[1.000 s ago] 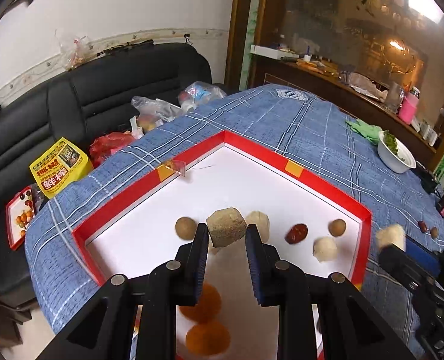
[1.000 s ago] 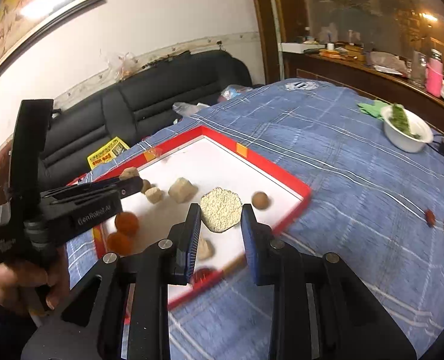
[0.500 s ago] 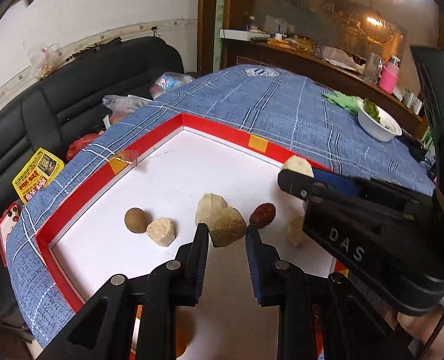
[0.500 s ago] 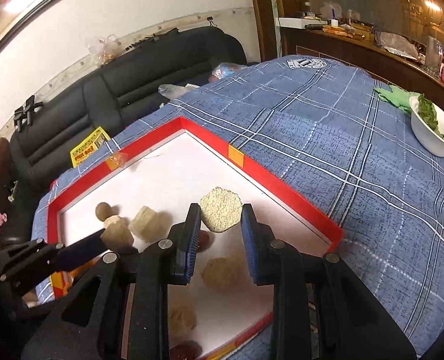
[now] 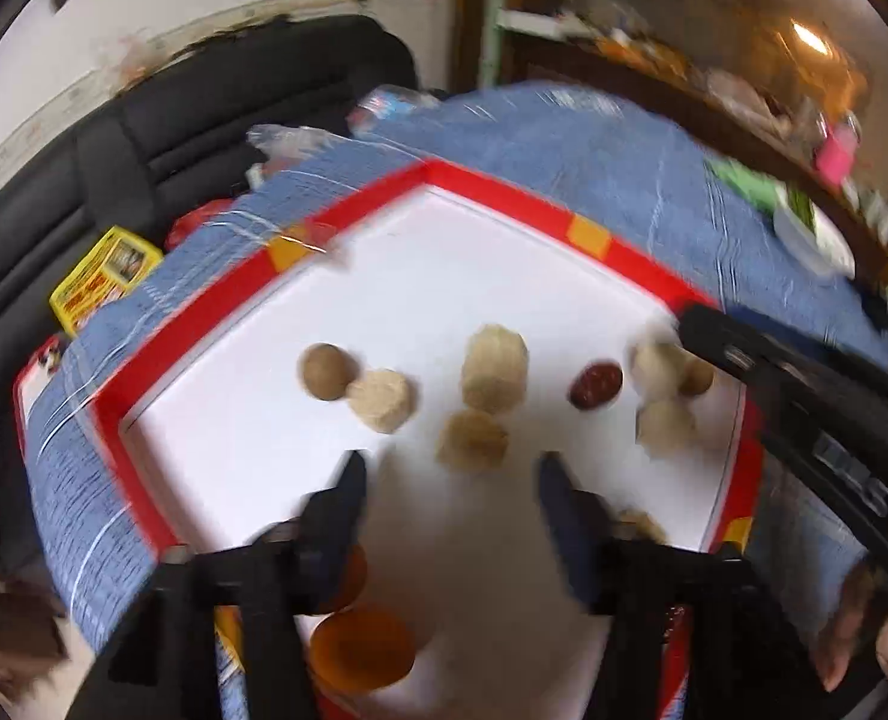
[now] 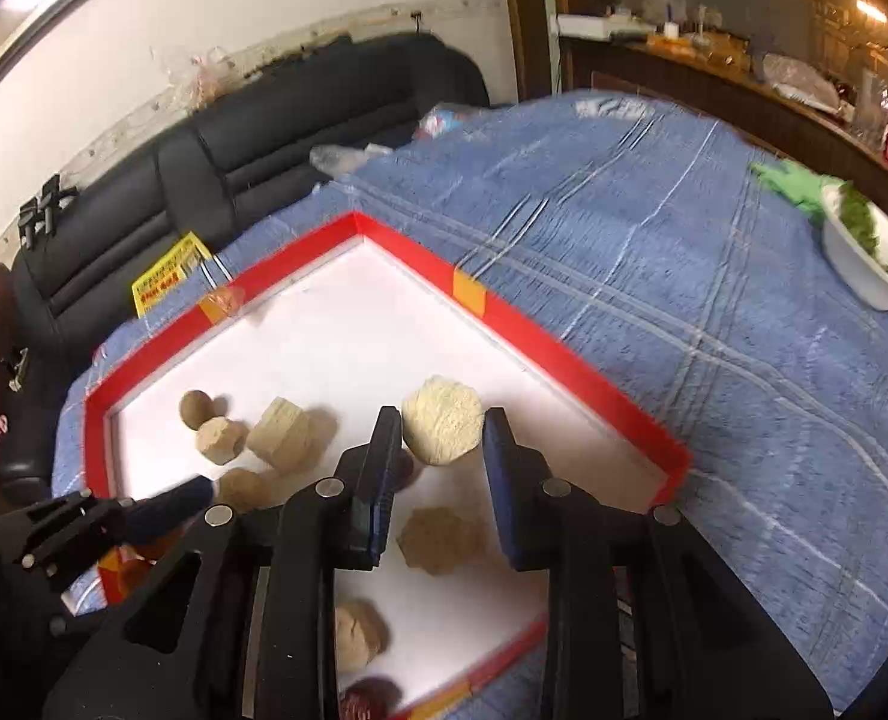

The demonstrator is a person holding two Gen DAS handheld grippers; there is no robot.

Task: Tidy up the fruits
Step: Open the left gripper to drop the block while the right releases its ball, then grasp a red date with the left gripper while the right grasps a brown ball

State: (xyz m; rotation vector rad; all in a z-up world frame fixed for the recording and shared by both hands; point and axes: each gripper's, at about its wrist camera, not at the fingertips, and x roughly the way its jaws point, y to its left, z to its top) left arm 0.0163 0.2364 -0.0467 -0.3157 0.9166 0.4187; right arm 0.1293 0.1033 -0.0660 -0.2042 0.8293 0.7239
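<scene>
Fruits and tan faceted lumps lie in the white red-rimmed tray (image 5: 492, 192). Left wrist view: left gripper (image 5: 450, 474) jaws have just spread, its tan lump (image 5: 473, 439) released onto the tray floor between them. Right wrist view: right gripper (image 6: 441, 444), jaws easing apart, has a pale sesame-crusted lump (image 6: 442, 429) between its pads; firm contact cannot be told.

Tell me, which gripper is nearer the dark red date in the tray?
Right. The right gripper hangs directly above the dark red date; the left gripper sits off beside it.
</scene>
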